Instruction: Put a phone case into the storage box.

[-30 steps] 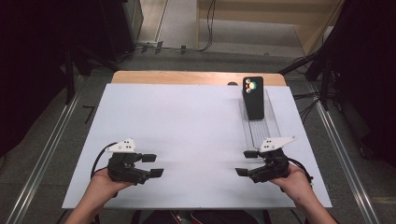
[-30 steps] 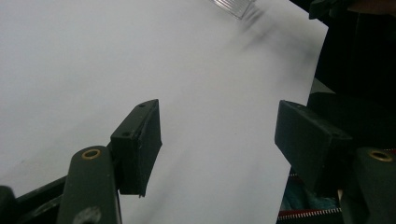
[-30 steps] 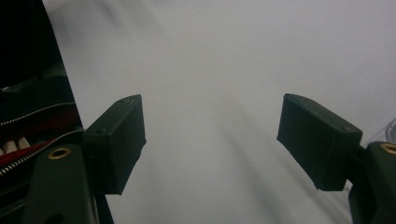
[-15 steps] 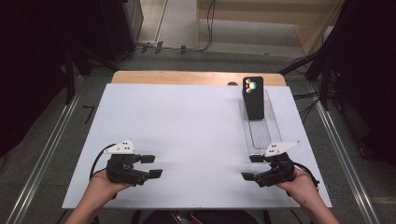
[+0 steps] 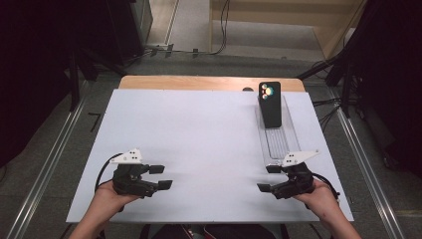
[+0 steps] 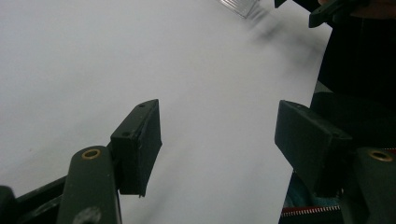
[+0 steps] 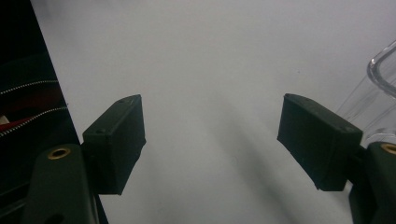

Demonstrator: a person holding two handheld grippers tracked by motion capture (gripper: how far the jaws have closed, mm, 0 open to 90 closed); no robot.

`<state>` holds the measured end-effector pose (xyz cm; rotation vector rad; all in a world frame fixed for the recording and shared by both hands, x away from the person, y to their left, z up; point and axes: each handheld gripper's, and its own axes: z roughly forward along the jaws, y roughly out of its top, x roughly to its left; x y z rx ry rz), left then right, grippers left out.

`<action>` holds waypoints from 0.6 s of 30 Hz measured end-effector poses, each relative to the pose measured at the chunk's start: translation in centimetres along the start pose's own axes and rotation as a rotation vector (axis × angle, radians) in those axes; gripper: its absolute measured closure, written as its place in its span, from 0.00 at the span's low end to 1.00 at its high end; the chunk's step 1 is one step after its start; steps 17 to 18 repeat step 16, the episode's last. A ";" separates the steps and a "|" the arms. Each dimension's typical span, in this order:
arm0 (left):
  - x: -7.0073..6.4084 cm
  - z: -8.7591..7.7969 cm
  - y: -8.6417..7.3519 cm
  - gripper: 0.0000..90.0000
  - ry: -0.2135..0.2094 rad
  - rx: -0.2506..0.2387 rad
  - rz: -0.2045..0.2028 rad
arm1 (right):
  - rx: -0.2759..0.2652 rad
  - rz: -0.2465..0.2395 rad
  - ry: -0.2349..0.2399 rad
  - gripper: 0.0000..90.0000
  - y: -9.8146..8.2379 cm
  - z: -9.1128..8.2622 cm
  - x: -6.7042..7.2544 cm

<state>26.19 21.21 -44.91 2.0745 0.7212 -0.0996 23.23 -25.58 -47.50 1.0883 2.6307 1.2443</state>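
- Left gripper [image 5: 160, 177] gapes near the sheet's [image 5: 199, 129] front-left edge, nothing between its jaws; we see only bare white through them.
- Right gripper [image 5: 268, 178] also gapes empty, front-right, just beside the clear tray's [image 5: 290, 130] near end.
- Phone [image 5: 270, 103] stands propped at the tray's far end, lenses toward us; no readable writing.
- Wide open sheet lies between both grippers.
- Right gripper view catches the tray's rounded corner [image 7: 380, 70]; left gripper view catches the other gripper [image 6: 332, 9] far off.

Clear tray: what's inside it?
A black phone lies in the far end of the clear tray, camera side up. The near stretch shows just the ribbed floor. Whatever lies under the phone is covered.
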 end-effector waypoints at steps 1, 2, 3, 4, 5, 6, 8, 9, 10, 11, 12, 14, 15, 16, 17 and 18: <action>0.0 0.0 0.0 0.36 0.000 0.000 0.000 | 0.001 0.002 0.000 0.24 0.0 0.0 0.0; 0.0 0.0 0.0 0.36 0.000 -0.001 0.002 | 0.002 0.002 -0.001 0.24 0.0 0.0 0.0; 0.0 0.0 0.0 0.36 -0.001 -0.001 0.001 | 0.002 0.004 -0.001 0.24 0.0 0.0 0.0; 0.1 0.0 0.0 0.36 0.000 0.001 0.002 | 0.002 0.005 -0.001 0.24 0.0 0.0 0.0; 0.1 -0.1 0.0 0.36 0.001 0.001 0.002 | 0.004 0.006 -0.002 0.24 0.0 0.0 0.0; 0.1 -0.1 0.0 0.36 0.001 0.001 0.003 | 0.004 0.006 -0.001 0.24 0.0 0.0 -0.1; 0.1 -0.1 0.0 0.36 0.002 0.000 0.002 | 0.003 0.003 -0.001 0.24 0.0 0.0 -0.1; 0.1 -0.1 0.0 0.36 0.002 -0.002 0.002 | 0.001 0.003 -0.001 0.24 -0.1 0.0 -0.1; 0.1 -0.1 0.0 0.36 0.001 -0.002 0.002 | 0.003 0.002 -0.001 0.24 -0.1 0.0 -0.1; 0.1 -0.1 0.0 0.36 0.001 -0.002 0.002 | 0.003 0.003 -0.003 0.24 -0.1 0.0 0.0; 0.1 -0.1 0.0 0.36 0.001 -0.002 0.000 | 0.003 0.003 -0.004 0.24 -0.1 -0.1 0.0; 0.1 -0.1 0.0 0.36 -0.001 -0.002 0.001 | 0.003 0.008 -0.004 0.23 -0.1 -0.1 -0.1; 0.1 -0.1 0.0 0.36 0.001 -0.001 0.001 | 0.002 0.010 -0.002 0.22 -0.1 -0.1 -0.1; 0.1 -0.1 0.0 0.36 0.001 0.000 -0.001 | -0.001 0.011 0.000 0.21 -0.1 -0.1 -0.1; 0.1 -0.1 0.0 0.36 0.001 0.000 -0.001 | -0.001 0.011 0.000 0.21 -0.1 -0.1 -0.1; 0.1 -0.1 0.0 0.36 0.001 0.000 -0.001 | -0.001 0.011 0.000 0.21 -0.1 -0.1 -0.1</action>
